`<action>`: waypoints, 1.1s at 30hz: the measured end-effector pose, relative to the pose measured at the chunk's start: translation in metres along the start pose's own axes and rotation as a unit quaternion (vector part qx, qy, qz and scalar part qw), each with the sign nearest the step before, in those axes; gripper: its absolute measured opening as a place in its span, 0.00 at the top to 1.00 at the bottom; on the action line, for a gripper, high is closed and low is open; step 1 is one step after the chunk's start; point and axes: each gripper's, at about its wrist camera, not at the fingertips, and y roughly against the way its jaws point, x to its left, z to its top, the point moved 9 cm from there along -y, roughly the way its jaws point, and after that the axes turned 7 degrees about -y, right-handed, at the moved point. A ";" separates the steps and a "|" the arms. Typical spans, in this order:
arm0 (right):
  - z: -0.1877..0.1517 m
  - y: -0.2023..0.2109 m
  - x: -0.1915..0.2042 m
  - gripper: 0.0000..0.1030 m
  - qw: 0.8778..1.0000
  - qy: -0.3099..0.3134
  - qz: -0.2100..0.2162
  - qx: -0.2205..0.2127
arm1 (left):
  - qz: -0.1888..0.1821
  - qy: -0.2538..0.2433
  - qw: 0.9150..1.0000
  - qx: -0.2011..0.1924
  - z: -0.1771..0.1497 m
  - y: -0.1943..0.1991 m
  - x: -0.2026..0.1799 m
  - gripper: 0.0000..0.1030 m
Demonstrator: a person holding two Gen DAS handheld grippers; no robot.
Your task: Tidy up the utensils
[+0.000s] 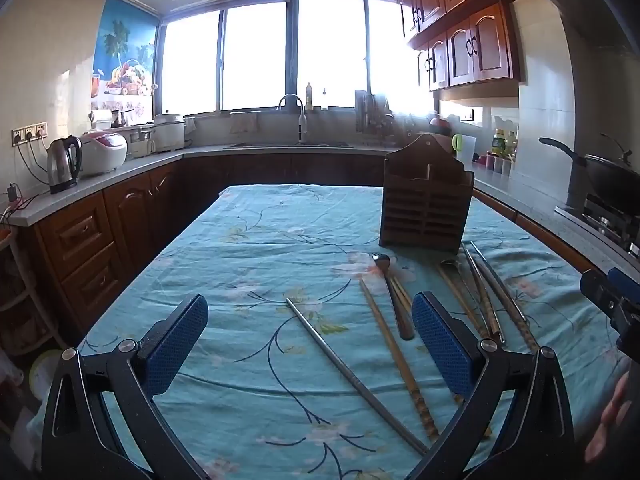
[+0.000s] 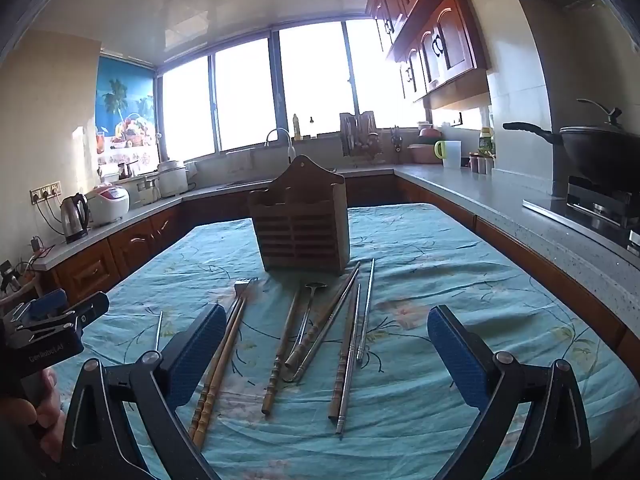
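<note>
A brown slatted wooden utensil holder [image 1: 426, 196] [image 2: 302, 218] stands upright on the teal floral tablecloth [image 1: 256, 240] [image 2: 440, 264]. In front of it lie several wooden chopsticks [image 2: 280, 350], metal chopsticks [image 1: 352, 372] [image 2: 366, 312], a fork [image 1: 390, 292] [image 2: 244, 286] and a spoon [image 2: 308, 312]. My left gripper [image 1: 310, 344] is open and empty, low over the cloth, with one metal chopstick lying between its fingers. My right gripper [image 2: 326, 354] is open and empty over the main group of utensils.
Kitchen counters surround the table: kettle [image 1: 62, 164] and rice cooker [image 1: 104, 152] at left, sink faucet [image 1: 296, 116] at the back, wok on the stove [image 2: 596, 152] at right. The other gripper shows at the edge of each view [image 1: 612, 304] [image 2: 48, 328].
</note>
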 end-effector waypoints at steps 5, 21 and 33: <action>0.000 0.000 -0.001 0.01 1.000 -0.001 0.000 0.001 | 0.000 -0.005 1.000 -0.003 0.001 0.001 -0.002 0.00; 0.003 0.002 -0.001 0.01 1.000 -0.007 0.006 -0.004 | -0.002 -0.004 1.000 -0.001 0.003 0.002 -0.002 0.00; 0.003 0.002 0.000 0.01 1.000 -0.007 0.005 -0.005 | -0.003 -0.004 1.000 -0.002 0.003 0.001 -0.003 0.00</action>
